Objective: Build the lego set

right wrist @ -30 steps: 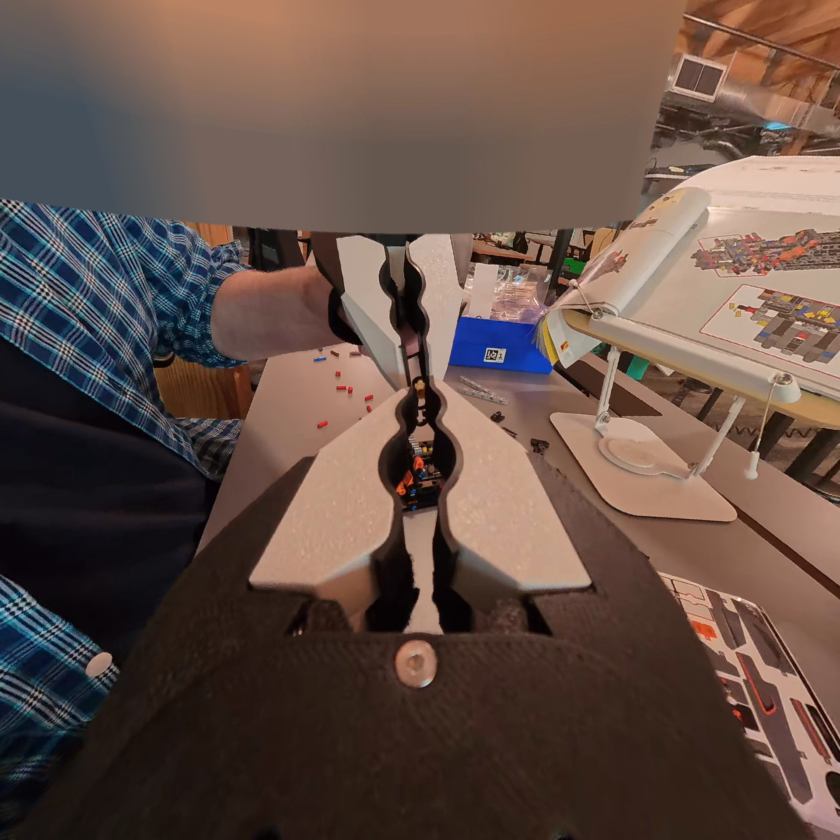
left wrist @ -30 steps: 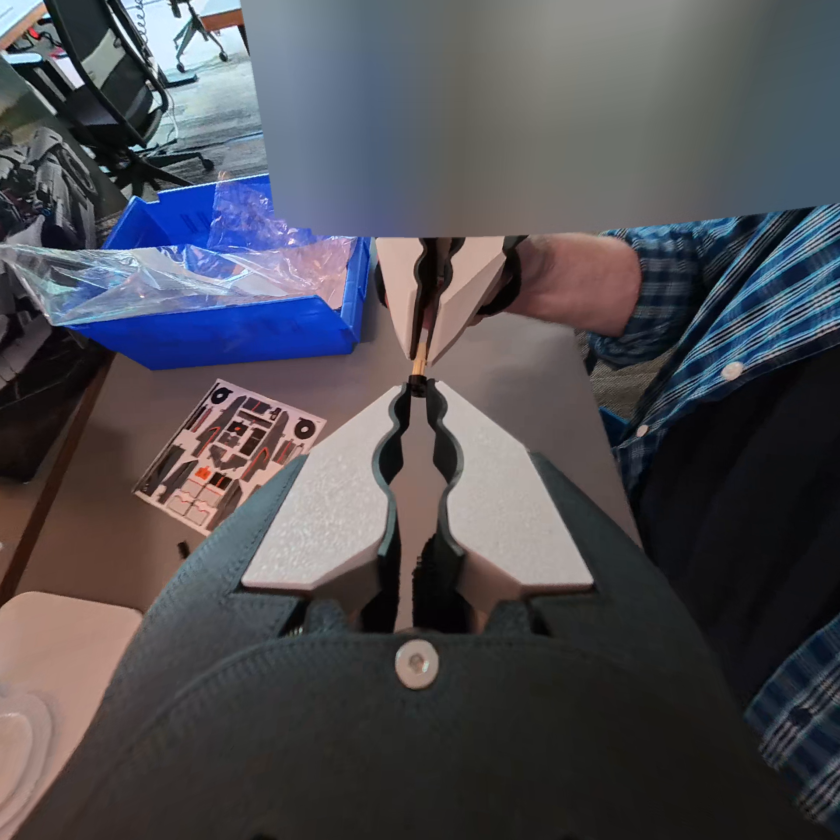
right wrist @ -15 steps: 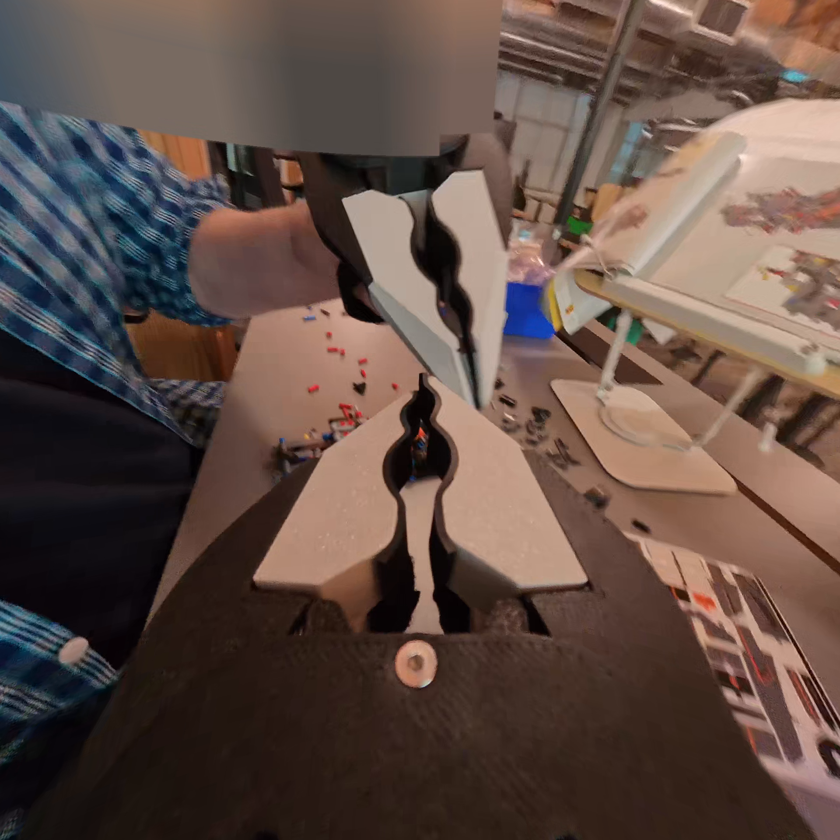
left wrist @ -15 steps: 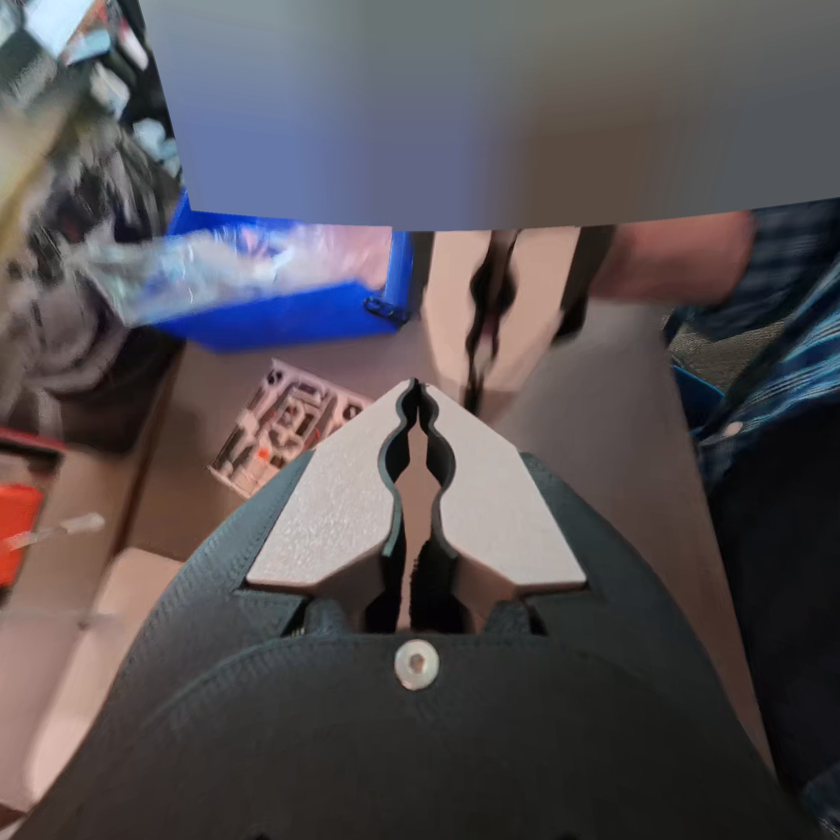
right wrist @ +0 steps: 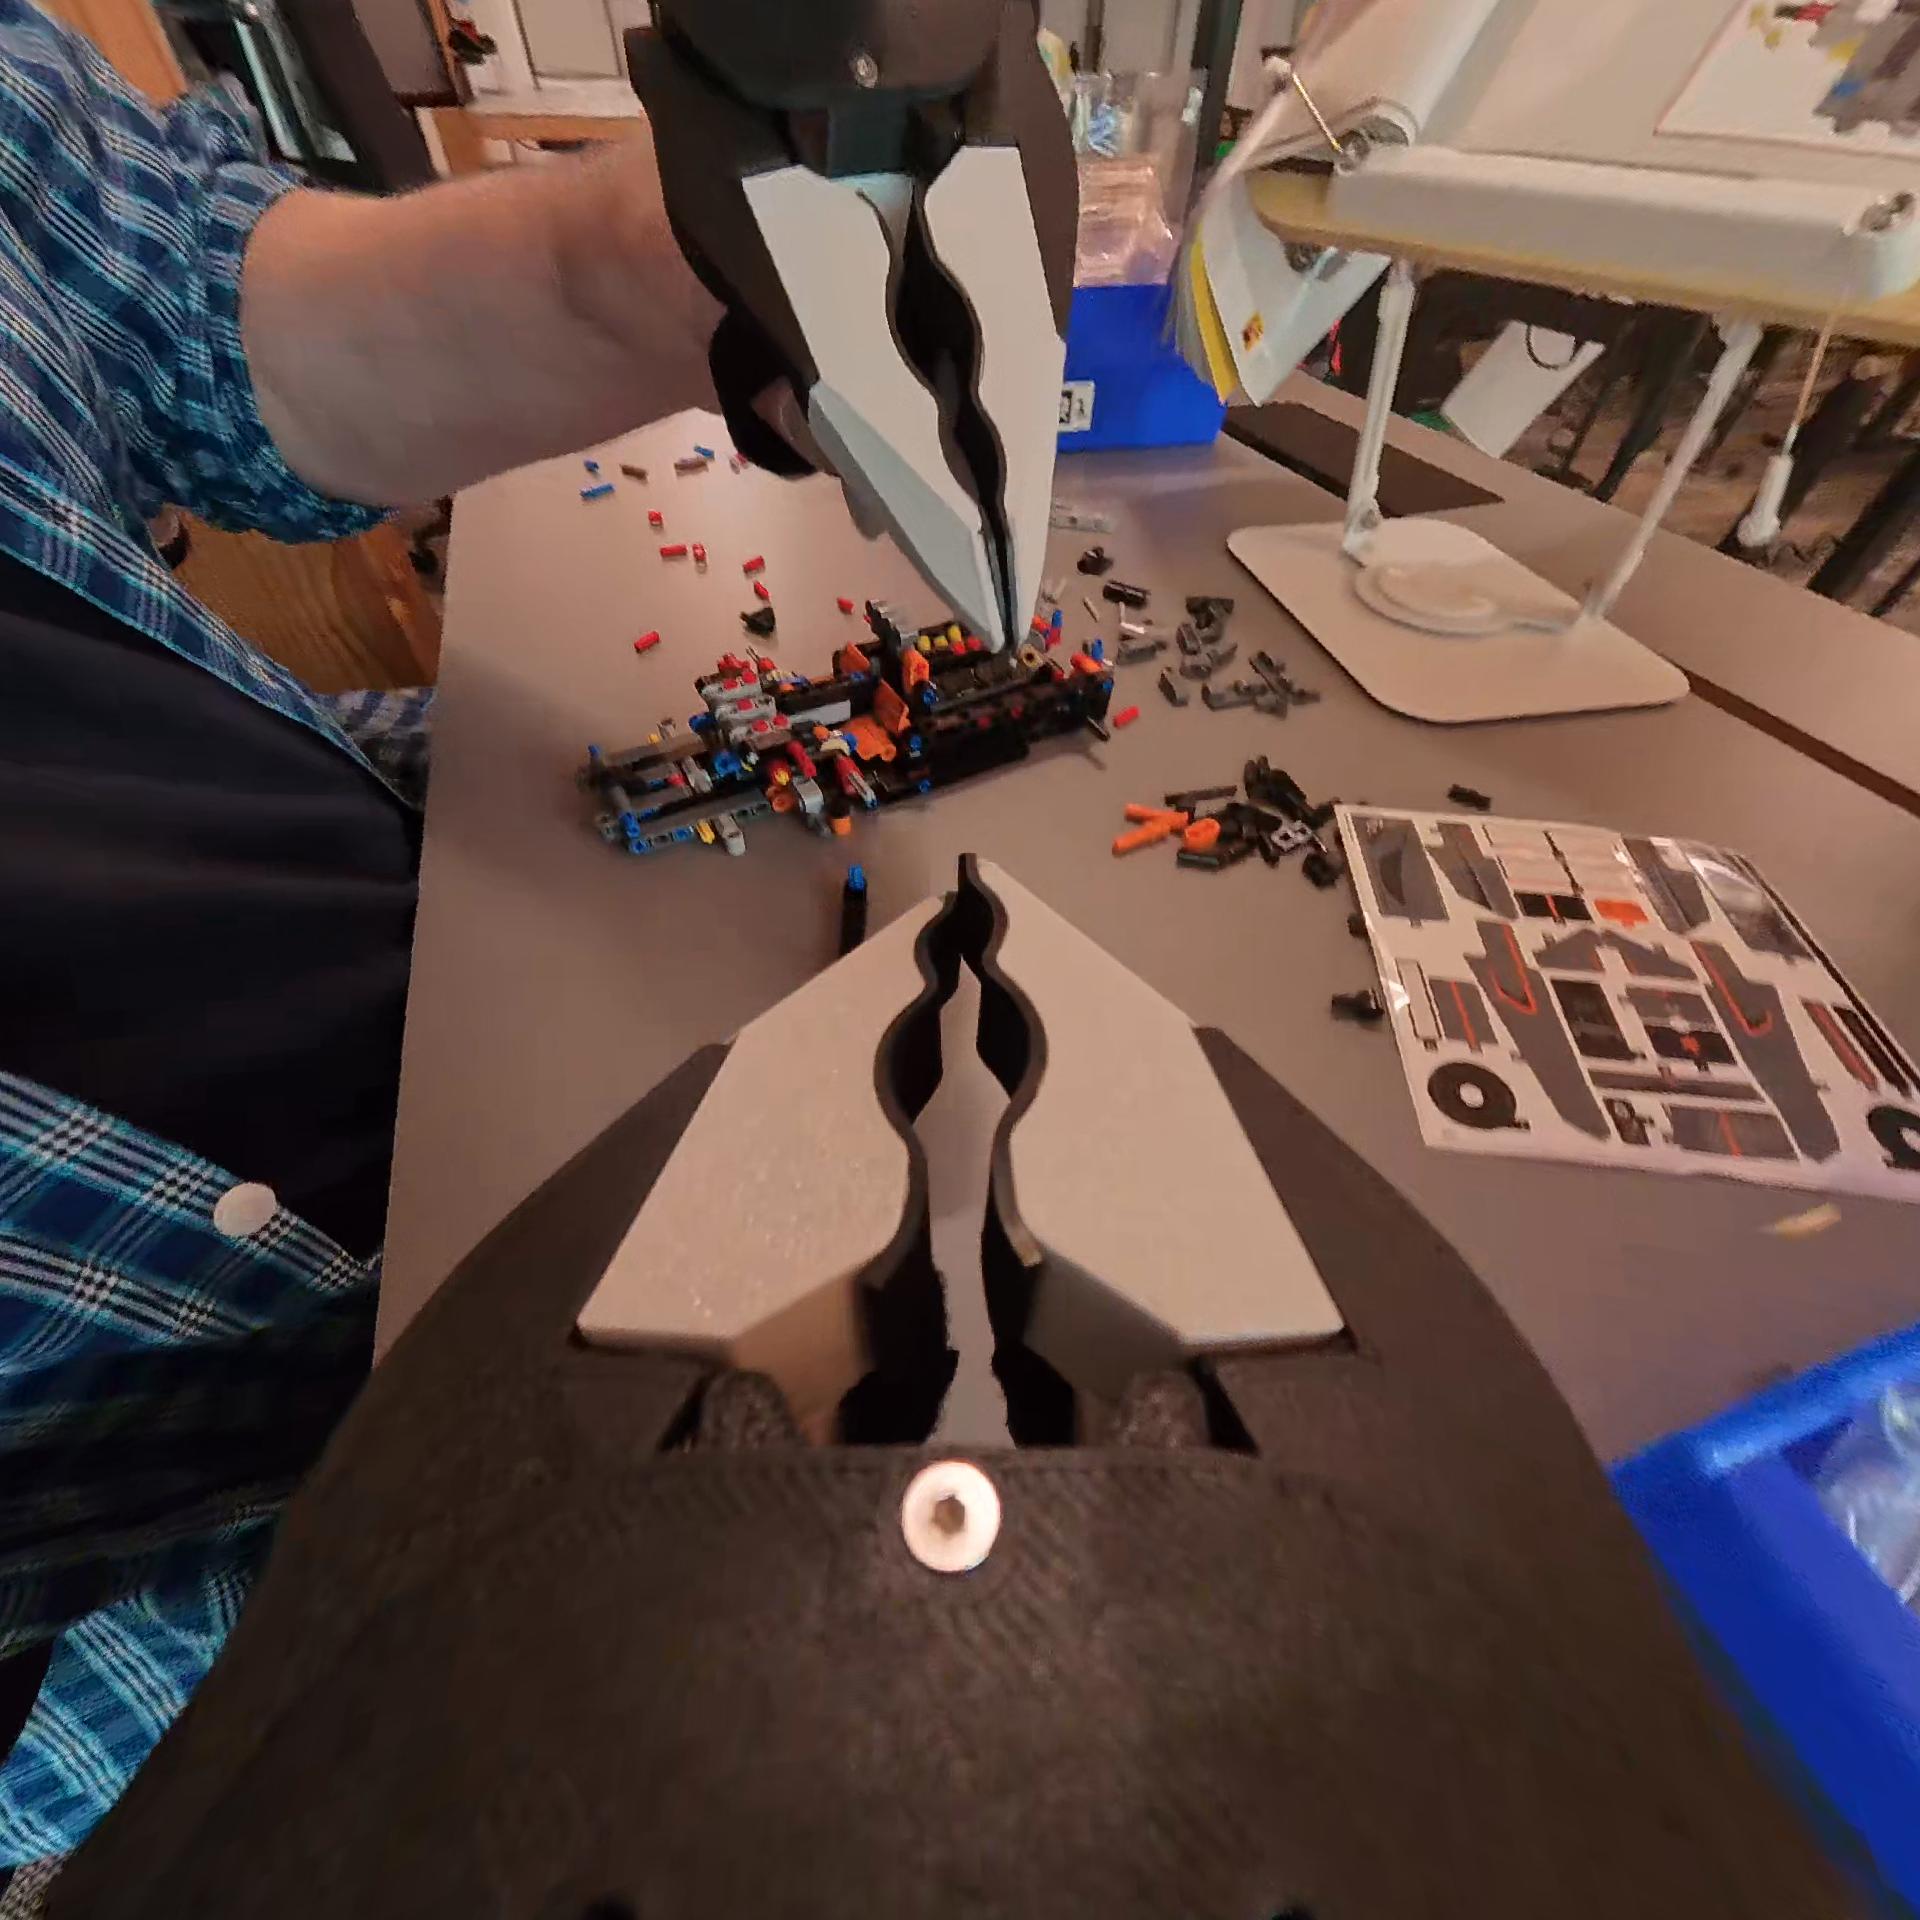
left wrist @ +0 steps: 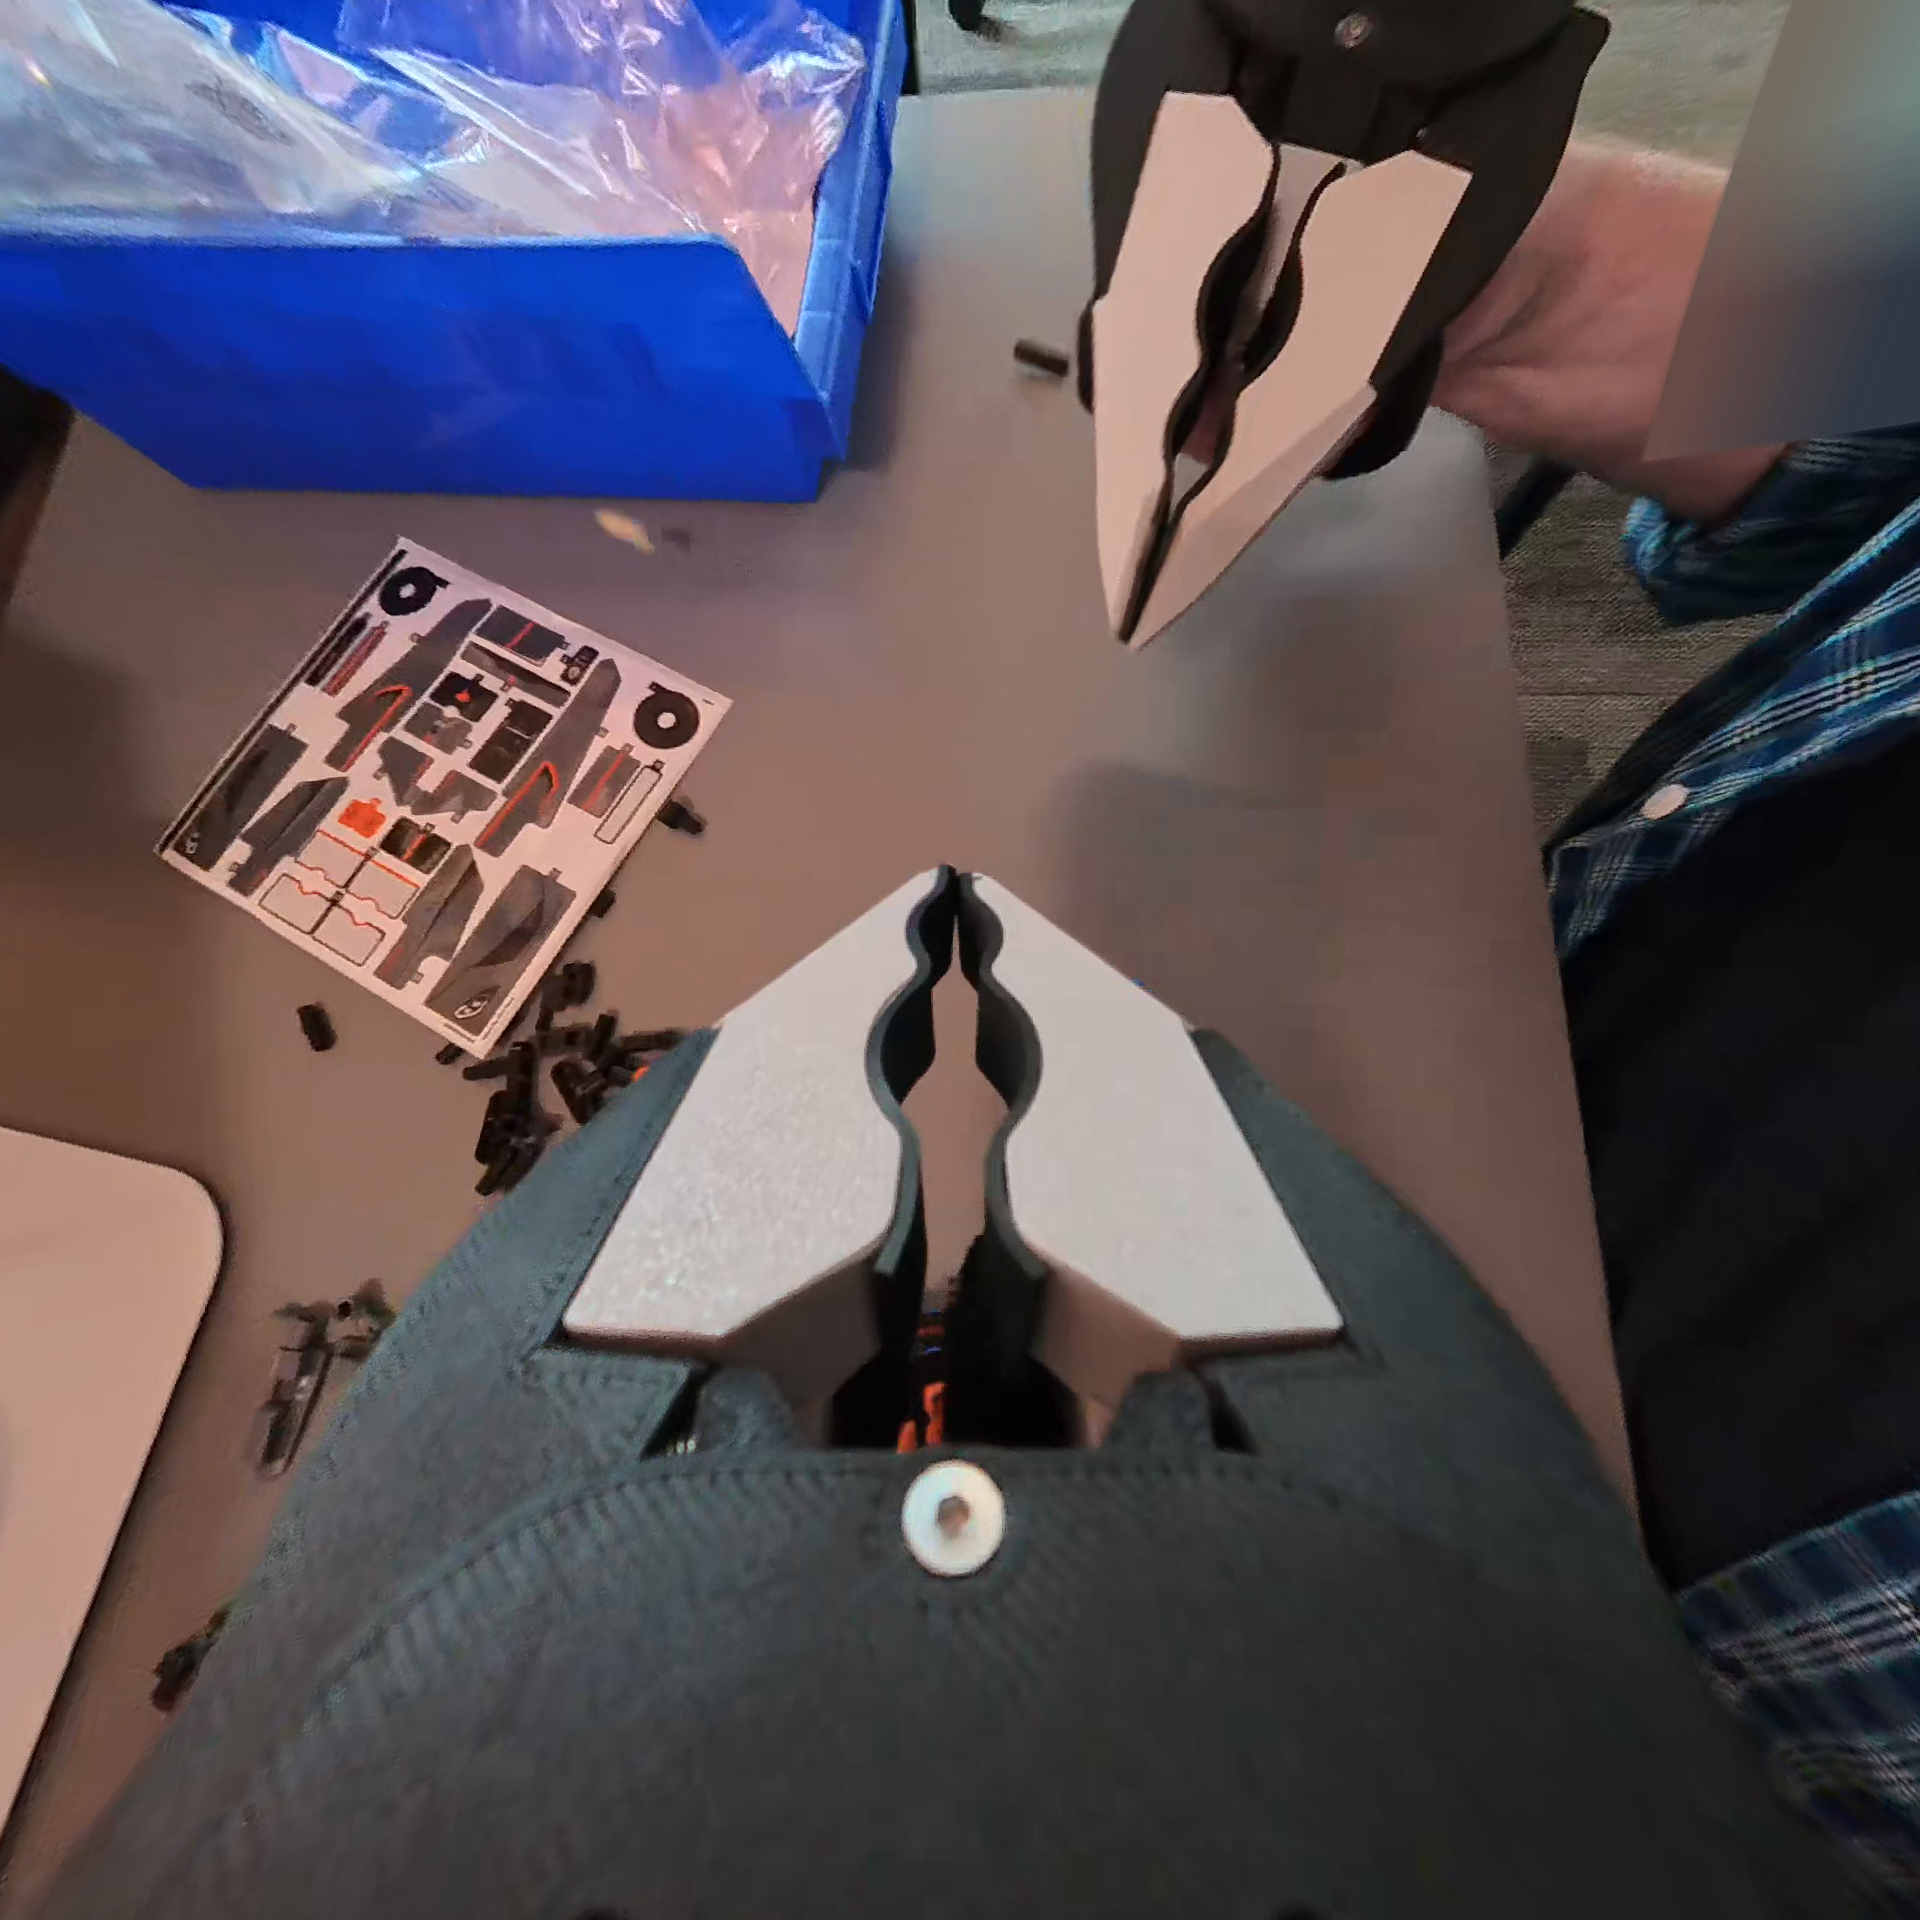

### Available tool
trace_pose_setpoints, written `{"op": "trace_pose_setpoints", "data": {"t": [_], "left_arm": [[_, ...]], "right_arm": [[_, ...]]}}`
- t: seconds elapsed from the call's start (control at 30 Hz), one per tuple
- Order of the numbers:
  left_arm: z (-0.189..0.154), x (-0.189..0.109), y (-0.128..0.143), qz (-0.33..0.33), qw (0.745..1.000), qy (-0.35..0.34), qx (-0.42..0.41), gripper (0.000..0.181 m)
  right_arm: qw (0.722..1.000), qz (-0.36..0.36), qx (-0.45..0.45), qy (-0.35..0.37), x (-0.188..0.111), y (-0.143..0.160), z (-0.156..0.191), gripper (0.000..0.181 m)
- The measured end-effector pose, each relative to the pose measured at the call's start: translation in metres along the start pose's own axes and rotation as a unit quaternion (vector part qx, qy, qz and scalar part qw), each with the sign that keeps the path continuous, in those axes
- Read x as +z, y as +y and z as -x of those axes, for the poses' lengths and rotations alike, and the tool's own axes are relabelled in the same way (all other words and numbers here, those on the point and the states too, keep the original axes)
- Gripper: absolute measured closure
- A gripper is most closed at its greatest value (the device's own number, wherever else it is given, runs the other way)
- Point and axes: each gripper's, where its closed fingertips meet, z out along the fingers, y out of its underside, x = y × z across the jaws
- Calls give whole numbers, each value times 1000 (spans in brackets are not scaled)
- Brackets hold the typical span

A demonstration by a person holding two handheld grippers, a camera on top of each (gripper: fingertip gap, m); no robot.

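The partly built lego model (right wrist: 831,727), black with orange, red and blue parts, lies on the grey table (right wrist: 582,1039). My left gripper (right wrist: 1003,636) is shut, points down, and its tips are at the model's right end; nothing shows between the tips in its own view (left wrist: 951,878). My right gripper (right wrist: 966,868) is shut and empty, held above the table in front of the model. It shows in the left wrist view (left wrist: 1127,632), raised and pointing down. A small tan piece (left wrist: 623,530) lies on the table near the blue bin (left wrist: 416,343).
A sticker sheet (right wrist: 1621,997) lies to the right of the model. Loose black and orange pieces (right wrist: 1226,821), grey pieces (right wrist: 1216,665) and red pieces (right wrist: 675,551) are scattered around. A white stand (right wrist: 1455,623) holds the instruction booklet. A black and blue axle (right wrist: 852,904) lies by my right tip. Left tips to right tips: about 7 centimetres.
The grippers met tip to tip around a tan pin and a black piece. They have drawn apart; the left has swung down onto the model and neither shows a piece now.
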Motion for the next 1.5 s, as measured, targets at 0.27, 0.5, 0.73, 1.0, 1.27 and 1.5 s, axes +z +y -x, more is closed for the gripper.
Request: {"op": "trace_pose_setpoints", "data": {"t": [0.27, 0.5, 0.73, 1.0, 1.27, 1.5], "left_arm": [[7, 11, 4, 13, 1000, 13, -10, 181], [15, 8, 7, 13, 999, 10, -29, 175], [21, -9, 11, 5, 999, -14, -40, 166], [26, -38, 31, -8, 997, -49, -65, 159], [35, -67, 47, -30, 993, -78, -85, 155], [53, -84, 45, -17, 991, -117, -68, 156]], "right_arm": [[993, 91, -12, 71, -11, 41, -14, 181], [993, 95, -2, 70, -10, 49, -17, 181], [994, 72, 32, 74, -10, 44, -20, 165], [990, 78, 28, 112, -14, 31, -28, 146], [985, 72, 19, 156, -18, 9, -39, 143], [955, 61, 25, 291, -76, -5, -91, 139]]}}
